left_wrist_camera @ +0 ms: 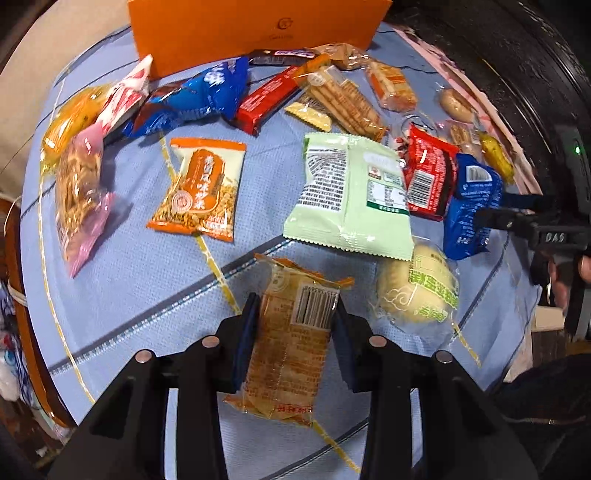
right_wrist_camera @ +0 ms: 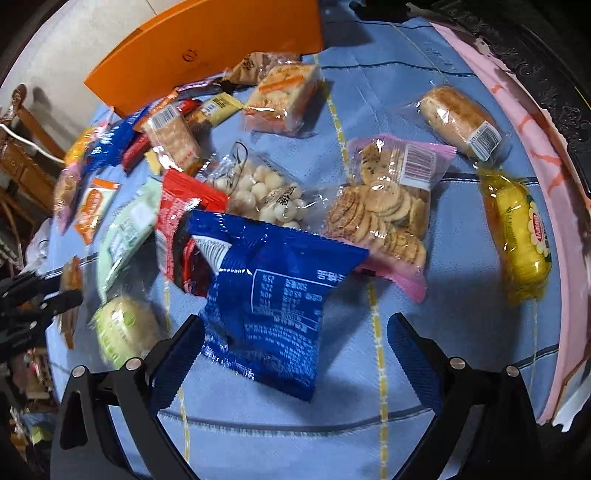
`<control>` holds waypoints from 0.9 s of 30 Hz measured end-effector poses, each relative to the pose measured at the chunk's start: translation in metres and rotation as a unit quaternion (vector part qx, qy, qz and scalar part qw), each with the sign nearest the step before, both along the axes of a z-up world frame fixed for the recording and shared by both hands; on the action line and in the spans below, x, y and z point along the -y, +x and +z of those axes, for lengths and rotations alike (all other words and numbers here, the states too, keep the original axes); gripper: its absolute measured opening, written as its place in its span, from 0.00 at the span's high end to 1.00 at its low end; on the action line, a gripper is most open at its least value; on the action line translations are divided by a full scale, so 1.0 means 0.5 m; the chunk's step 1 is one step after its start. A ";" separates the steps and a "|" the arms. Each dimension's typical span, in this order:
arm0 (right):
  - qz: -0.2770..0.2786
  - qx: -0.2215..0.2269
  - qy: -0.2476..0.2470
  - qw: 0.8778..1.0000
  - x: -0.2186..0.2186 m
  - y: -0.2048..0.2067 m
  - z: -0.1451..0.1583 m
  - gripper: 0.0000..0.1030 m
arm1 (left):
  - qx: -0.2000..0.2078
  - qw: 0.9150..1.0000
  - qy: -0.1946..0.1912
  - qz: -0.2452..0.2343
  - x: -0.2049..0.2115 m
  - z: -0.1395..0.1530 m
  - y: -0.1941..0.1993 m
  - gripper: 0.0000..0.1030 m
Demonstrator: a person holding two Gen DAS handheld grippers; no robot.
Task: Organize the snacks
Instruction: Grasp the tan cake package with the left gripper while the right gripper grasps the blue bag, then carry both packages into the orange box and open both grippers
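Counter [left_wrist_camera: 140, 266] under a blue quilted cloth, snacks scattered all over it.

Orange box [left_wrist_camera: 236, 33] stands at the far edge, well beyond both tongs.

Pale green packet [left_wrist_camera: 351, 199] lies face down just ahead of the left tongs [left_wrist_camera: 293, 325], slightly right. Orange-and-white rice snack packet [left_wrist_camera: 201, 188] ahead and left of them. Round green-labelled bun [left_wrist_camera: 417, 288] just right of the left tongs, partly under the green packet.

Left tongs pinching a clear-wrapped orange pastry pack [left_wrist_camera: 291, 339], barcode up; both pads press its sides, the pack runs lengthwise between them and sticks out ahead and behind.

Right tongs [right_wrist_camera: 291, 347] spread wide. Blue snack bag [right_wrist_camera: 273, 291] sits between them, its edge against the left pad [right_wrist_camera: 173, 362]; the right pad stands clear of it. Cannot tell whether the bag's far end rests on the cloth.

Pink-edged biscuit bag [right_wrist_camera: 388, 206] just beyond the blue bag. Red packet [right_wrist_camera: 181, 225] ahead-left of the right tongs, bag of white balls [right_wrist_camera: 266, 192] straight ahead, yellow cake pack [right_wrist_camera: 521, 236] far right, wrapped bread roll [right_wrist_camera: 458, 114] beyond that.
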State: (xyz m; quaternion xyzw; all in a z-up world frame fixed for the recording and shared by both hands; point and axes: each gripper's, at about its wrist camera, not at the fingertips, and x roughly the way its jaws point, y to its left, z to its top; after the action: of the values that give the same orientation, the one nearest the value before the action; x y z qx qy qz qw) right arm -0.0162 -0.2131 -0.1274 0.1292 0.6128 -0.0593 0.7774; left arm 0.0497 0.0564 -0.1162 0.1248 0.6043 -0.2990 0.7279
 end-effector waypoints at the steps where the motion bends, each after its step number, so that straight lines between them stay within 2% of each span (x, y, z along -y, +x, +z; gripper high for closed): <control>1: -0.004 0.002 0.006 1.000 -0.003 0.003 -0.004 0.05 | 0.001 1.000 0.000 0.007 0.002 -0.013 -0.006 0.64; 3: -0.008 0.005 0.016 1.000 -0.015 0.008 -0.009 0.15 | -0.001 1.000 0.006 0.020 -0.015 -0.010 -0.005 0.64; 5: -0.006 0.007 0.023 1.000 -0.034 0.015 -0.012 0.33 | -0.005 1.000 0.003 0.027 -0.021 -0.010 -0.004 0.64; 10: -0.019 0.023 0.054 0.998 -0.030 0.017 -0.011 0.53 | -0.007 1.000 -0.005 0.030 -0.024 -0.007 -0.017 0.64; 13: -0.022 0.039 0.066 0.997 -0.018 0.007 0.002 0.60 | -0.004 1.000 -0.007 0.031 -0.027 -0.003 -0.021 0.64; 21: 0.008 0.093 0.049 0.994 -0.002 -0.026 0.095 0.61 | 0.008 0.999 -0.014 0.042 -0.032 0.018 -0.024 0.64; 27: 0.032 0.135 0.050 0.989 0.011 0.006 0.180 0.61 | 0.046 0.997 -0.022 0.050 -0.025 0.091 -0.013 0.64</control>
State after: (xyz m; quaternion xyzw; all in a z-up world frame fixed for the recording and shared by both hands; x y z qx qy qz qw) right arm -0.0133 -0.2186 -0.0375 0.1546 0.5080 0.0144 0.8473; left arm 0.0433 0.0688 -0.0706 0.0917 0.5690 -0.2699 0.7714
